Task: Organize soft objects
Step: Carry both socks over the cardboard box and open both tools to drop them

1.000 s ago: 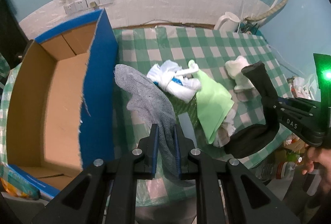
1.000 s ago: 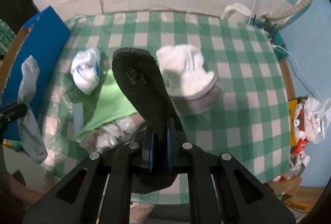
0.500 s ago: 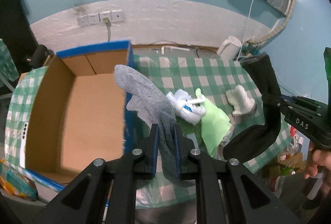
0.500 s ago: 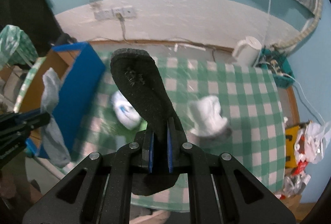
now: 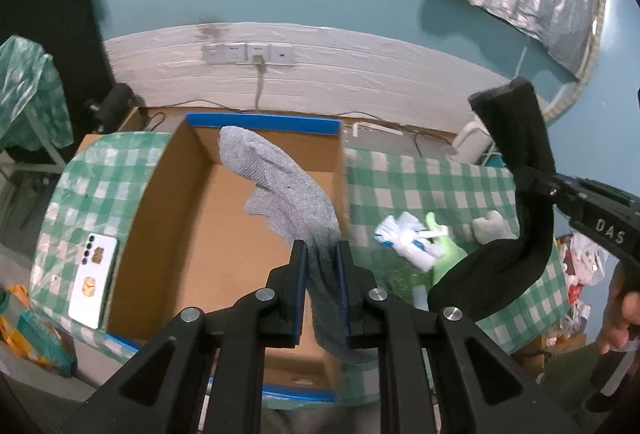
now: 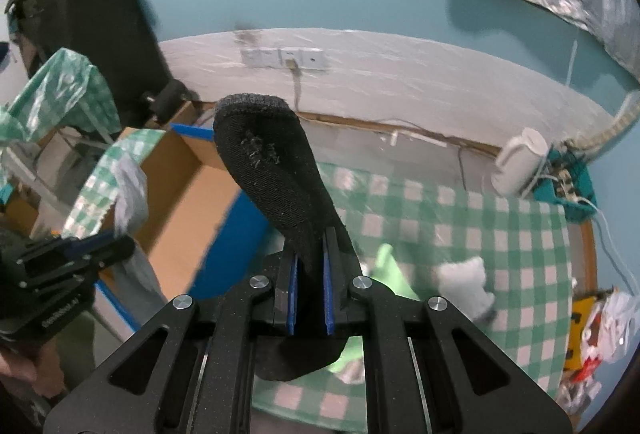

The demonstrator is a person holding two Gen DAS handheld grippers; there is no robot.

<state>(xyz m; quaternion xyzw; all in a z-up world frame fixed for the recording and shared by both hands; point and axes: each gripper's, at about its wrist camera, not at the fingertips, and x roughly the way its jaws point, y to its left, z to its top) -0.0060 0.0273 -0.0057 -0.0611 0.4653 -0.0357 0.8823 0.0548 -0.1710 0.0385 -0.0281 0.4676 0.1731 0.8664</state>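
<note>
While clamped: fingers (image 5: 321,258) on grey sock (image 5: 280,185)

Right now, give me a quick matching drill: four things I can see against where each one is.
Things:
1. grey sock
2. black sock
3. white phone
4. green cloth

Places:
A. lying on the checked tablecloth beside the box
B. clamped in the right tongs
C. in the pile on the table
D. clamped in the left tongs

Pairs: 1-D, 2-B, 3-A, 4-C
</note>
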